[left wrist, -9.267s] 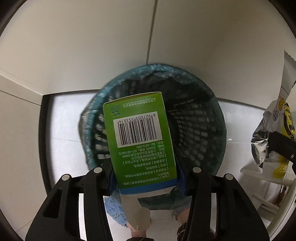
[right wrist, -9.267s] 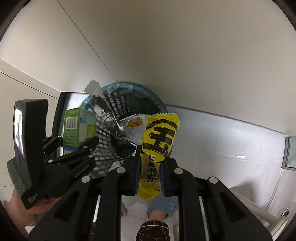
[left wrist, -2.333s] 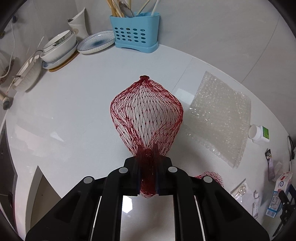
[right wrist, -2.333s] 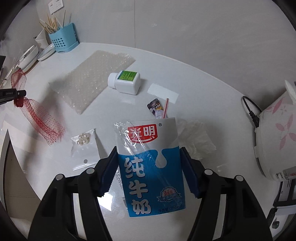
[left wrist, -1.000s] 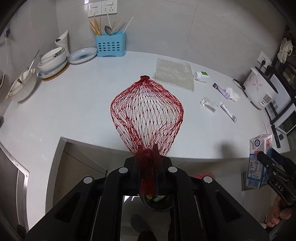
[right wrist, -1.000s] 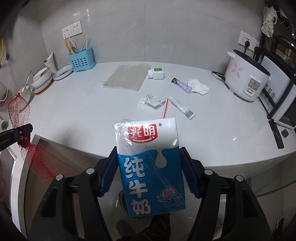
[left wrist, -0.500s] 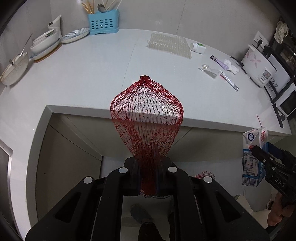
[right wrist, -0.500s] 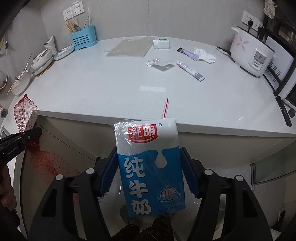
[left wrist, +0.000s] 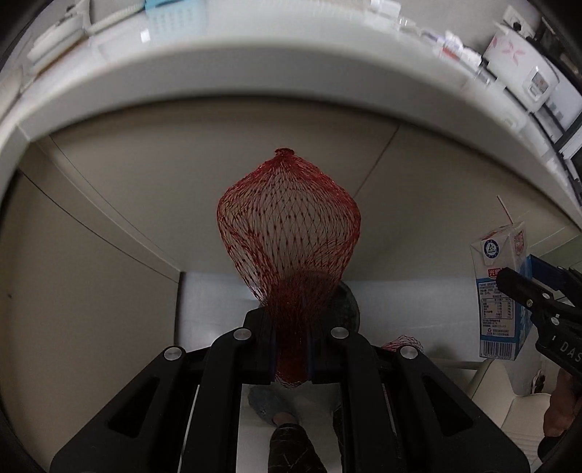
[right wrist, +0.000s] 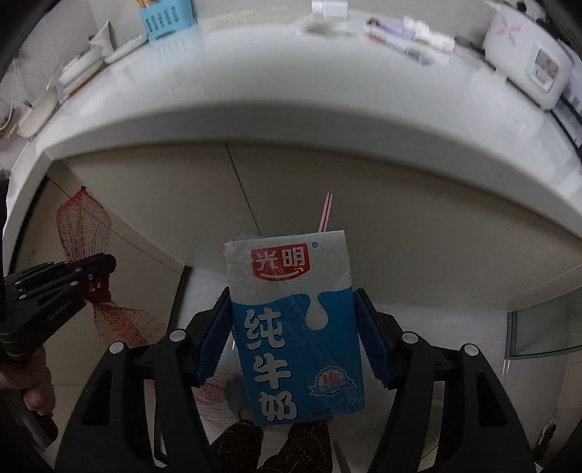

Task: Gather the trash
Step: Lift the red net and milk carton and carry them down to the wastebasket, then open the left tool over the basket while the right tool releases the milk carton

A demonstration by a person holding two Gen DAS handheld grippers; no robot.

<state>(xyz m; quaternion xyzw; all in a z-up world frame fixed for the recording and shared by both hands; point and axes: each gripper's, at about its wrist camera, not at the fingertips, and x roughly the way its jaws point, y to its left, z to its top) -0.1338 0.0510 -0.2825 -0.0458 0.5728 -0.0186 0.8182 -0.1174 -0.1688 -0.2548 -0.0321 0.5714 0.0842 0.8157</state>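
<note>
A red mesh net bag (left wrist: 287,233) stands up from my left gripper (left wrist: 291,327), which is shut on its bunched neck. Behind the net's lower part shows the dark rim of a trash bin (left wrist: 348,303) on the floor, mostly hidden. My right gripper (right wrist: 293,309) is shut on a blue and white milk carton (right wrist: 294,327) with a pink straw (right wrist: 325,213), its blue pads pressing both sides. In the left wrist view that carton (left wrist: 496,291) hangs at the right. In the right wrist view the left gripper (right wrist: 105,265) and the net (right wrist: 83,222) are at the left.
The white countertop edge (left wrist: 254,83) curves overhead, with beige cabinet fronts (left wrist: 109,218) below it. A rice cooker (left wrist: 520,62) and a blue utensil holder (right wrist: 165,16) stand on the counter. The person's legs and feet (left wrist: 291,436) are on the tiled floor beneath.
Both grippers have sunk below the countertop, still gripping the net and the carton. The counter top slid up out of view, cabinet fronts fill the frames, and the bin rim has appeared behind the net.
</note>
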